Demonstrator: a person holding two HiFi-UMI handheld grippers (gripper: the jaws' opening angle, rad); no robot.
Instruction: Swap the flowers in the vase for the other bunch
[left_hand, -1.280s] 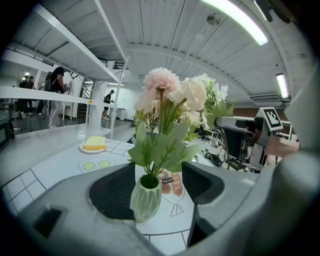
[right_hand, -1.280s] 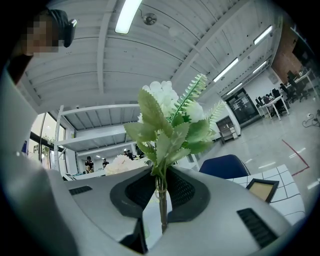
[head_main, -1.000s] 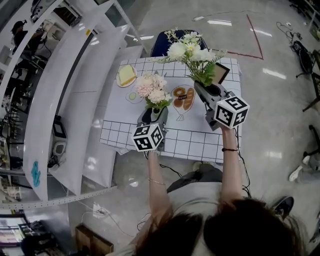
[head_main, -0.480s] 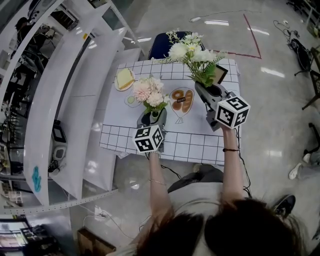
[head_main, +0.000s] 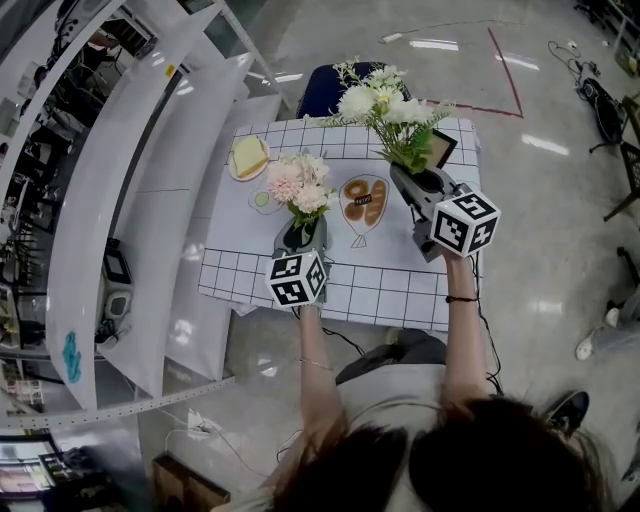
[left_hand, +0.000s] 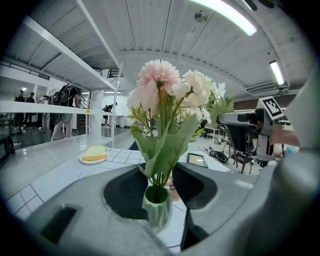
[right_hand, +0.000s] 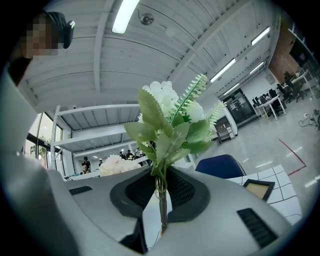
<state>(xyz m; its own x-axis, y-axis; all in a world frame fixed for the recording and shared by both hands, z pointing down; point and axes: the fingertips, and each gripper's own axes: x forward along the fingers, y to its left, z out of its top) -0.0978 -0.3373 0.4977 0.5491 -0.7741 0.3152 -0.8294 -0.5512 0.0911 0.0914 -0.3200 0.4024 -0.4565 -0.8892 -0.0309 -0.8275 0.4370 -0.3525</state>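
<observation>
Vase: pale green, upright on the gridded table, left of centre, framed between the pads in the left gripper view. Pink bunch seated in its mouth, stems straight up, so long axis vertical. Left gripper: coming in from the near edge, tipped slightly downward at the vase. Jaws just been closing, vase between them, pads read as meeting the vase wall on both sides; a light clamp, not a wide spread. Right gripper: jaws pressed nearly together on the stems of the white bunch. Bunch apparently held clear of the table top, to the right of the vase and higher, stems roughly upright, well apart from the pink heads. Relation to watch: vase directly ahead of the left gripper, to the left of and below the right one; mouth facing up and occupied. Judged: left hand nearer and suited to steadying the vase; no jaw free for the pink bunch while the right carries the white. Likely need: white bunch laid on bare table at right, then pink stems drawn straight up along the vase axis. Risk with any sideways pull: narrow vase tipped over. Plate with yellow slice and dark frame at the far edge, out of the way.
</observation>
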